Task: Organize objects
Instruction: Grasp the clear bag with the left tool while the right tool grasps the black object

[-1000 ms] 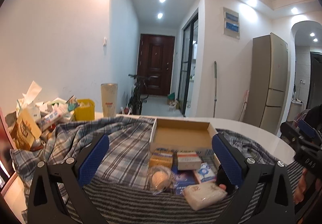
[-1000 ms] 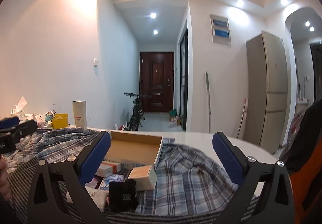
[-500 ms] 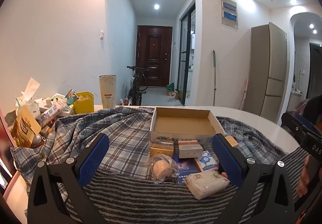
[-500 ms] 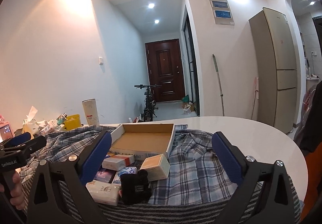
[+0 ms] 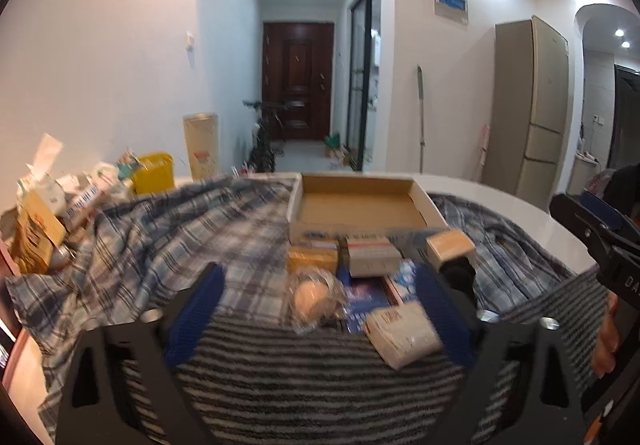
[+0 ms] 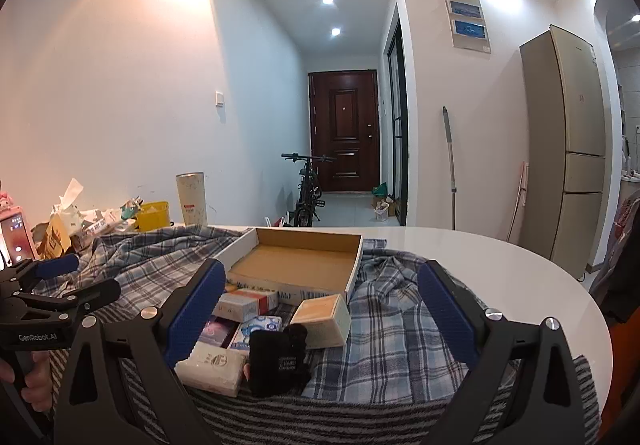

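An empty cardboard tray point(image 5: 360, 207) point(image 6: 296, 265) lies on a plaid cloth on the round white table. In front of it is a cluster of small items: a red-and-white box point(image 6: 246, 301), a tan box point(image 6: 322, 319), a white packet point(image 6: 210, 365), a black pouch point(image 6: 276, 361), a bagged round item point(image 5: 314, 295). My left gripper point(image 5: 318, 315) is open and empty, low over the cluster's near side. My right gripper point(image 6: 318, 315) is open and empty, above the cluster's right side.
A pile of packets, a yellow tub point(image 5: 154, 173) and a tall tumbler point(image 5: 201, 147) stand at the table's far left. A striped towel point(image 6: 320, 417) covers the near edge. Bare white tabletop point(image 6: 480, 257) lies to the right. A fridge point(image 6: 572, 149) stands beyond.
Both grippers have tilted downward and moved a little closer to the cluster. The jaws stay wide open. No object has moved.
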`<control>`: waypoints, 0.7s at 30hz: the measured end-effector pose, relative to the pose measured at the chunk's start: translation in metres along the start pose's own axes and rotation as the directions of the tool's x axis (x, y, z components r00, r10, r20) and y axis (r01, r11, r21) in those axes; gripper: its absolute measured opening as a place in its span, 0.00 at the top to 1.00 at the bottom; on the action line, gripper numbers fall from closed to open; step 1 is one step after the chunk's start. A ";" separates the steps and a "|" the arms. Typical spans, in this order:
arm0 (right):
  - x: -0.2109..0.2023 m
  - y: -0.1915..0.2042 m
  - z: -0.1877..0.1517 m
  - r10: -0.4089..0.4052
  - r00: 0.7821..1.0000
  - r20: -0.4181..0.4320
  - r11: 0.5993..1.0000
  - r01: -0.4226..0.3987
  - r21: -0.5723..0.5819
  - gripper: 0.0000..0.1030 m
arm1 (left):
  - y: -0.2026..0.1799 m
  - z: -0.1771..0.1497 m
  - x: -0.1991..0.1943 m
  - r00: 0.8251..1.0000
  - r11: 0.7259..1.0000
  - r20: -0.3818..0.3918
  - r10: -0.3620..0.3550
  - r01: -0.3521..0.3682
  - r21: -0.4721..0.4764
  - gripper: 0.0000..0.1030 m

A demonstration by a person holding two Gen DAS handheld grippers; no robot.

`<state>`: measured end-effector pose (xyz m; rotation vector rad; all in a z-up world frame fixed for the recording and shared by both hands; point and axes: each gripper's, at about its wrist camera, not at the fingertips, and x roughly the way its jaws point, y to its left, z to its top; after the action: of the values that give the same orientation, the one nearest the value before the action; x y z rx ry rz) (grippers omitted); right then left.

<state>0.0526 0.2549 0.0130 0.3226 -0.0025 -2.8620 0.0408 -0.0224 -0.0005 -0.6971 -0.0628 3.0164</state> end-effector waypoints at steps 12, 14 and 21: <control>0.013 0.000 -0.010 0.034 0.999 -0.037 0.999 -0.033 0.032 0.09 | 0.001 -0.018 0.045 0.970 0.999 -0.240 -0.040 0.041 -0.004 0.33; 0.015 -0.002 -0.010 0.041 0.998 -0.041 0.998 -0.039 0.048 0.10 | 0.003 -0.012 0.055 0.964 0.999 -0.264 -0.046 0.045 -0.011 0.34; 0.018 -0.012 -0.010 0.036 0.998 -0.047 0.995 -0.031 0.097 0.10 | -0.001 0.002 0.098 0.942 0.997 -0.330 -0.064 0.073 0.013 0.34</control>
<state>0.0350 0.2621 -0.0013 0.4067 -0.1355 -2.8256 -0.0481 -0.0159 -0.0412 -1.1588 -0.0362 2.7855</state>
